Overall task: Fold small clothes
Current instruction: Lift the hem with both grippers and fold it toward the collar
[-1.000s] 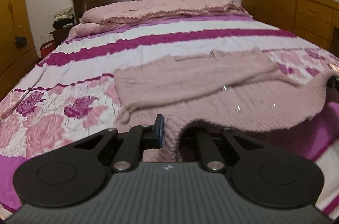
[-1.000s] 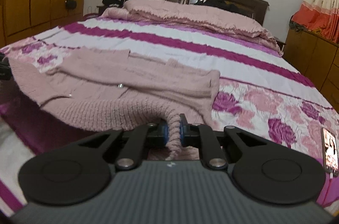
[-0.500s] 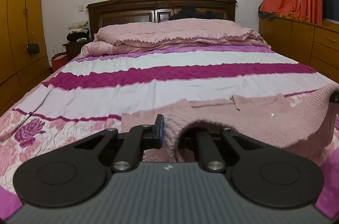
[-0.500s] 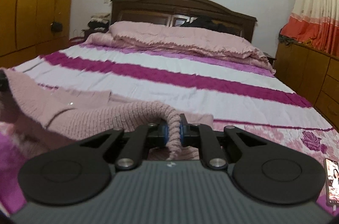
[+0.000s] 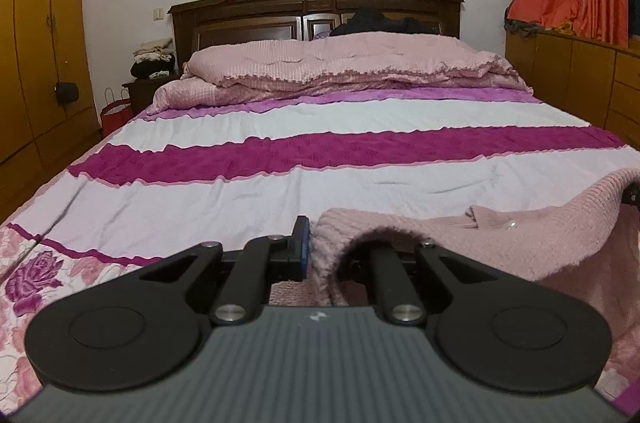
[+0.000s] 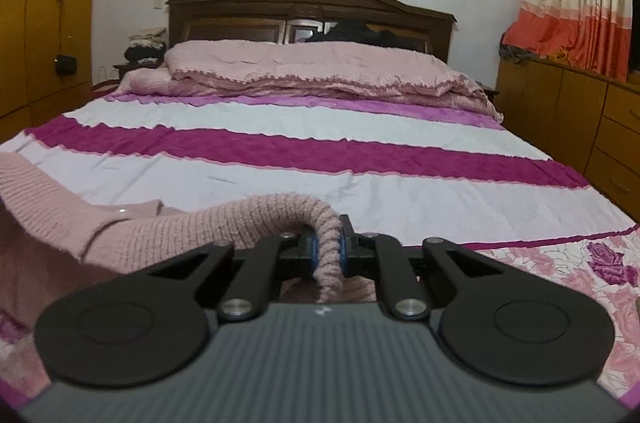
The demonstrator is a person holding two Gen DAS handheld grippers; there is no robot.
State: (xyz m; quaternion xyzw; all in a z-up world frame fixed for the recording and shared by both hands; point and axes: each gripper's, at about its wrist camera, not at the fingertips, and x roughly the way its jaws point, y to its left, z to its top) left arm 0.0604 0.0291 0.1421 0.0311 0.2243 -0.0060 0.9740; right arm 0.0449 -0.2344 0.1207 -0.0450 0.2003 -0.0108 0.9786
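Left gripper (image 5: 316,251) and right gripper (image 6: 328,249) are each pinching, jaws closed, an edge of the pink knitted cardigan (image 5: 540,243), lifted over the near end of the striped bedspread (image 6: 320,147).

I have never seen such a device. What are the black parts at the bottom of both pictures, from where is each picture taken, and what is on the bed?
There is no robot here. A person holds one pair of tongs in each hand, and a camera on each looks forward along its two fingers. The black parts at the bottom are the tongs themselves.

One picture comes from the left tongs, the other from the right tongs. Both are shut on the edge of a pink knitted sweater, which hangs between them above the bed.

The bed has a striped cover with roses near the front, and a folded pink quilt lies by the headboard.
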